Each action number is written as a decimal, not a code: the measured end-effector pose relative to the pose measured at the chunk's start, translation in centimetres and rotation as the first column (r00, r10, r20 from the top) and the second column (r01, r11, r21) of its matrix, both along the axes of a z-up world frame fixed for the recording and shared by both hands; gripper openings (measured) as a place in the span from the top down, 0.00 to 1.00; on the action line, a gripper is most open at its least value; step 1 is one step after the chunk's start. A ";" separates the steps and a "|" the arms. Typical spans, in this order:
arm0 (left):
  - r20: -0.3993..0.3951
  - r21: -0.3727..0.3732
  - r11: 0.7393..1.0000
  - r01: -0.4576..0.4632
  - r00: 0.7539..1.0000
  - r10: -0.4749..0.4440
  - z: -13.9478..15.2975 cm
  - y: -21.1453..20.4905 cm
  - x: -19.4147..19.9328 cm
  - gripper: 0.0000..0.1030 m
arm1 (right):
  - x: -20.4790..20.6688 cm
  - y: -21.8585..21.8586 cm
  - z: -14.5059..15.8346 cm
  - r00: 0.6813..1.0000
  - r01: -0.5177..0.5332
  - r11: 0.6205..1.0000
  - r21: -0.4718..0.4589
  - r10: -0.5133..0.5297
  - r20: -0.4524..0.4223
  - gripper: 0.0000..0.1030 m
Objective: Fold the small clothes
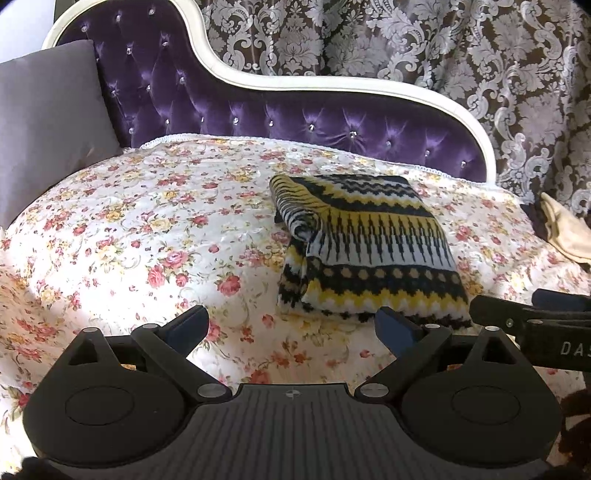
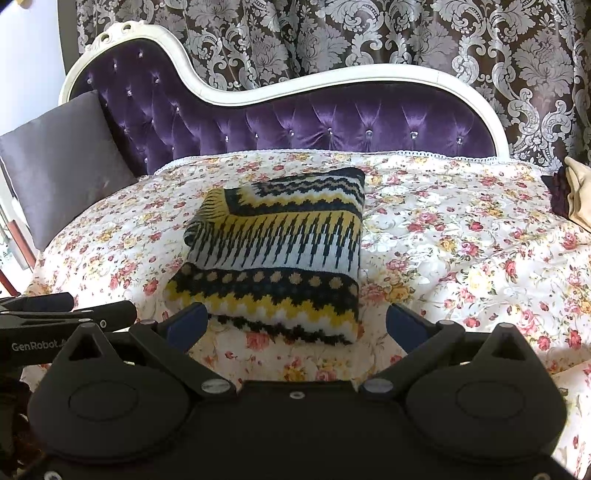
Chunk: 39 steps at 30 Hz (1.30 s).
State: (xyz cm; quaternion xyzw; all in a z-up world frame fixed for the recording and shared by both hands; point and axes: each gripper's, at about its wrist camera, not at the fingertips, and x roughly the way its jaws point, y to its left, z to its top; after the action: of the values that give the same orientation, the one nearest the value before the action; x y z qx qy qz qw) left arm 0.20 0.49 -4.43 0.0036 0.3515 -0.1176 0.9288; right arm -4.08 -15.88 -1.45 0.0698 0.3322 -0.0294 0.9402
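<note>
Left gripper (image 1: 291,325): nearest the lens, black, blue-padded fingers (image 1: 188,325) spread wide with nothing between them, low over the bedspread, just left of the knit's near edge.
Right gripper (image 2: 295,325): black as well, fingers (image 2: 404,325) also apart and empty, straddling the knit's near hem without touching it.
Task item: black, yellow and white zigzag-patterned knitted garment (image 2: 280,254) lies folded into a thick rectangle on the floral quilted bedspread (image 2: 461,240), mid-bed.
Risk, loose roll: the left side of the knit bulges in a rolled flap (image 1: 301,221); pinching only the top layer would likely peel the stack open.
Risk, soft bed: the padded cover may bunch up and get caught with the hem.
Risk, crowding: both grippers sit close together near the same hem, so they could bump each other.
Nearby left: grey square cushion (image 1: 51,125), well apart.
Far right: cream cloth (image 1: 565,229) on a dark lace piece at the bed's edge, clear of the work.
Behind: purple tufted headboard with white frame (image 2: 332,125), then brown damask curtain (image 2: 369,33); neither obstructs.
</note>
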 end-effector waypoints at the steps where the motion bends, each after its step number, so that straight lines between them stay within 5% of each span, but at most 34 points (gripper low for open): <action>1: -0.005 0.002 1.000 0.002 1.000 -0.002 0.0 -0.1 0.0 0.05 | 0.0 0.0 0.1 1.000 0.001 1.000 -0.003 -0.001 0.000 0.00; 39: -0.075 0.036 0.998 -0.044 0.996 0.047 0.9 -1.3 0.0 0.06 | 0.2 0.9 0.9 0.999 0.017 0.996 -0.083 -0.020 -0.032 0.00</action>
State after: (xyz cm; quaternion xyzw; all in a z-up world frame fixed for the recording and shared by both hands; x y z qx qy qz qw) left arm 0.16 -0.81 -3.54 0.0071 0.3883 -0.0903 0.9171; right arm -3.92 -15.02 -0.53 0.0333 0.3454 -0.0531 0.9364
